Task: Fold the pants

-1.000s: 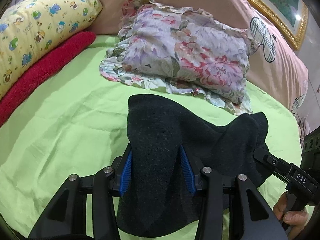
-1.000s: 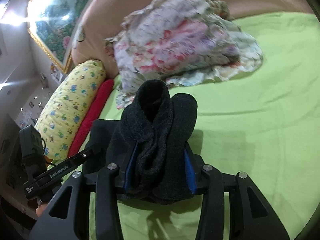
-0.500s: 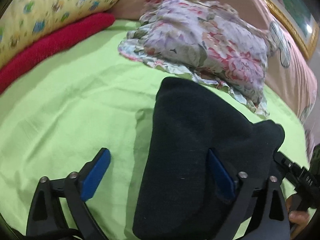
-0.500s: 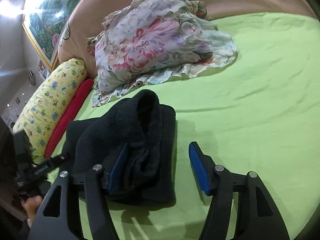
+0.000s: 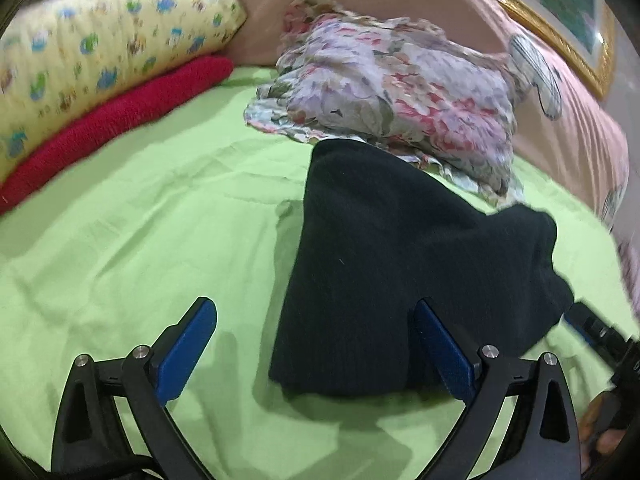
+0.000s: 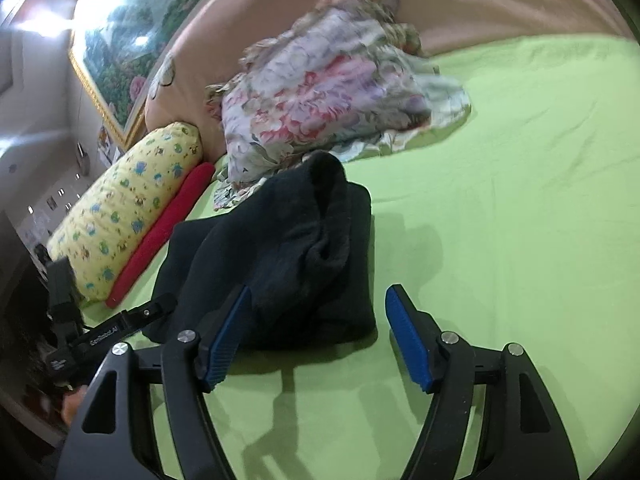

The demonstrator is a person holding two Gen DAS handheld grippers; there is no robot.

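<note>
**Folded pants on the bed**

The black pants (image 5: 384, 264) lie in a thick folded bundle on the green sheet (image 5: 140, 220), just before the floral pillow (image 5: 392, 96). Left gripper (image 5: 316, 344) and right gripper (image 6: 320, 332) are both spread apart, holding nothing, fingers flanking the bundle's near edge.

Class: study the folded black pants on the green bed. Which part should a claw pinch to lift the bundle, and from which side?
Probably pinch the black pants at the thick near edge, coming low from the open right claw side; the layers stack there and that edge faces its open jaws.
</note>
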